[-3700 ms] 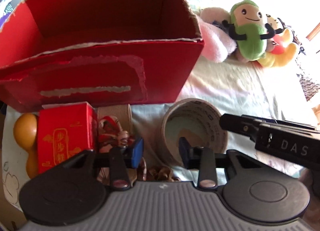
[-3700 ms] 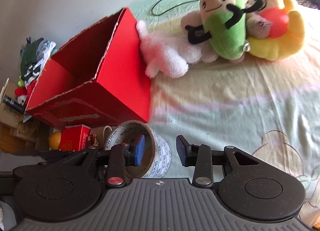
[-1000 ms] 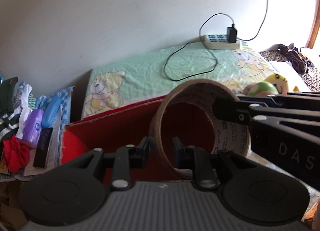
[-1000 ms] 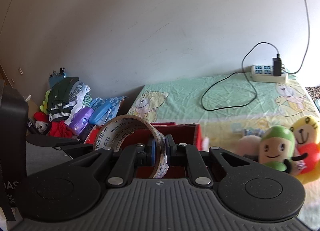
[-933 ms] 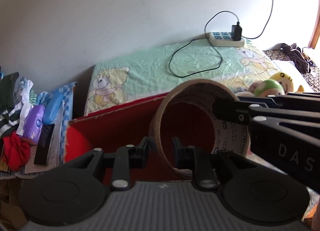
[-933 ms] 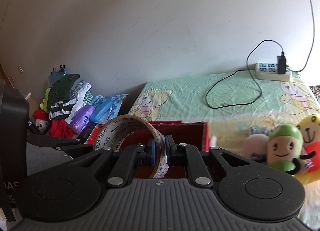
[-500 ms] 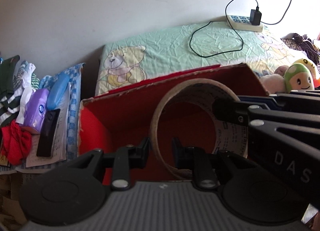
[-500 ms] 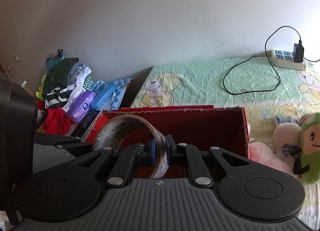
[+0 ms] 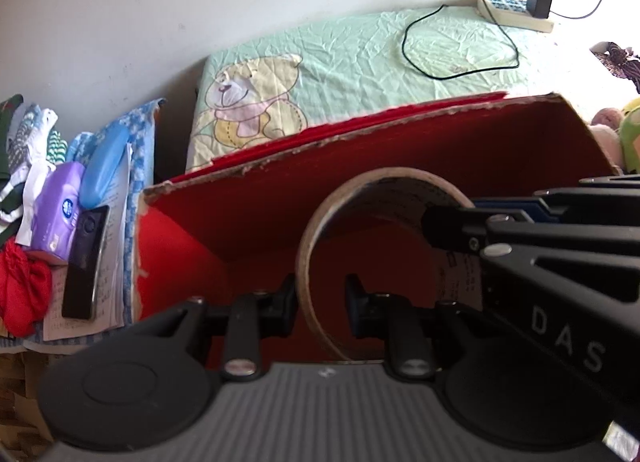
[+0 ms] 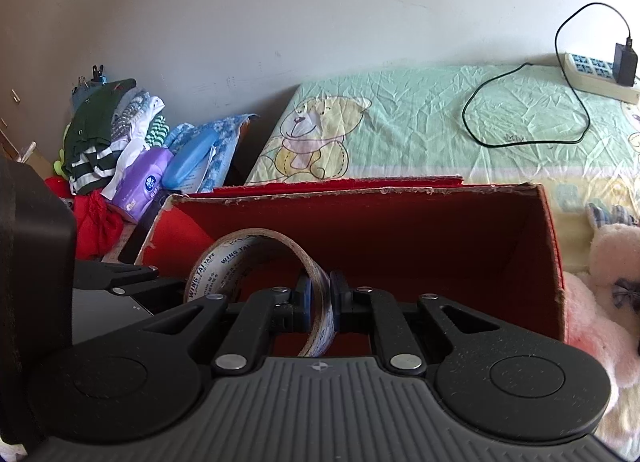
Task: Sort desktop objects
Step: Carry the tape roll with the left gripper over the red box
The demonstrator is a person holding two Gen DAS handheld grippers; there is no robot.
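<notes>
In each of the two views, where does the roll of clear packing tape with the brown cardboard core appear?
Left wrist view: the roll of clear packing tape is centre-right, its open ring facing the camera, over the red cardboard box.
Right wrist view: the roll is lower centre-left, seen nearly edge-on, its wall between the right gripper pads.
Shared landmark: the teddy bear print on the green sheet.

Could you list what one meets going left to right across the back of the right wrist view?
Pile of clothes → purple tissue pack → blue case → bear print on the sheet → black cable → power strip.
</notes>
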